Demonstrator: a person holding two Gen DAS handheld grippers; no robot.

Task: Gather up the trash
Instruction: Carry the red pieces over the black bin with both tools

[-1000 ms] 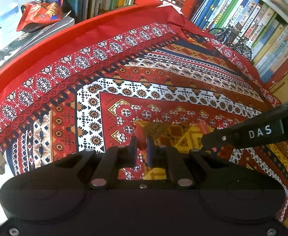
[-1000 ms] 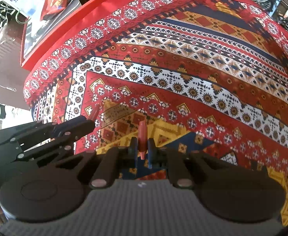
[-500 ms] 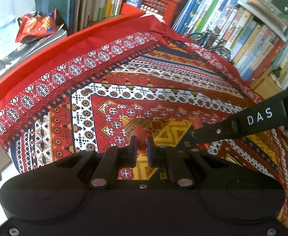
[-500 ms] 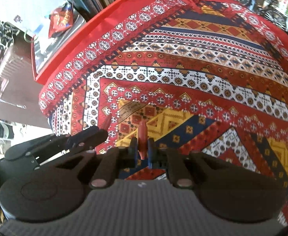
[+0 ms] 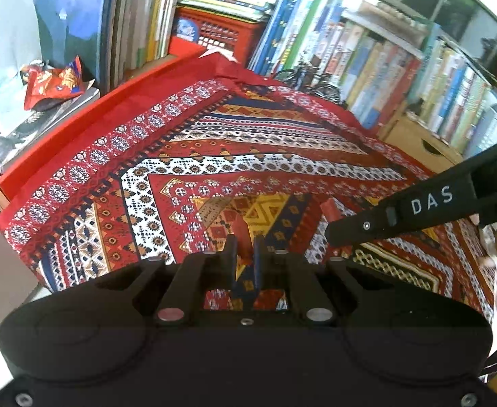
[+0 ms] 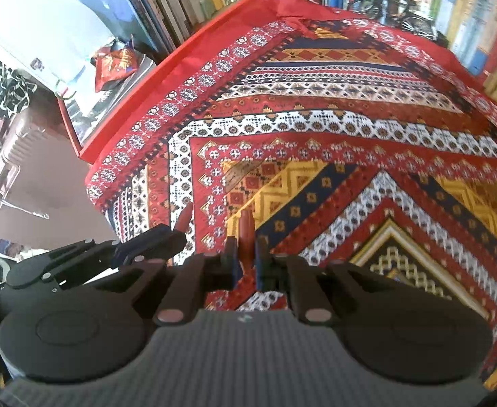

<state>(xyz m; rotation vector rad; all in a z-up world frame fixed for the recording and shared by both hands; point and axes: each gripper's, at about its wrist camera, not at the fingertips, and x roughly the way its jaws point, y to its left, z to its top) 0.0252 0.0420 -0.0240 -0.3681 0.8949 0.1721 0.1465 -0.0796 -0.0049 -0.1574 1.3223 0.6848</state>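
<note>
Left wrist view, far left: a crumpled red snack wrapper (image 5: pixel 53 83) lies on a stack of magazines (image 5: pixel 34 125) beside the counter, just in front of a row of upright books (image 5: pixel 126 30); it reads as the trash to collect, and it is well apart from both grippers. It looks light, thin and crinkly, likely slippery foil that will collapse under the jaws, so a pinch on a raised fold or the torn upper edge seems the safest hold, not the flat face. Moving right, the patterned red cloth (image 5: pixel 282 156) covers the counter, which carries no loose litter that I can see. At bottom centre the left gripper (image 5: pixel 245 254) points steeply down toward the cloth with its jaws clenched together on nothing but their own red pads. Further right, the right gripper (image 5: pixel 336 227) reaches in from the edge of the frame, also pointing down at the cloth, and more books (image 5: pixel 401 68) line the shelf behind. In the right wrist view the same order holds: the wrapper (image 6: pixel 116 62) sits at upper left on the magazines, the left gripper (image 6: pixel 177 234) lies low at left, and the right gripper (image 6: pixel 246 247) has its jaws clenched and empty above the cloth's yellow zigzag.
</note>
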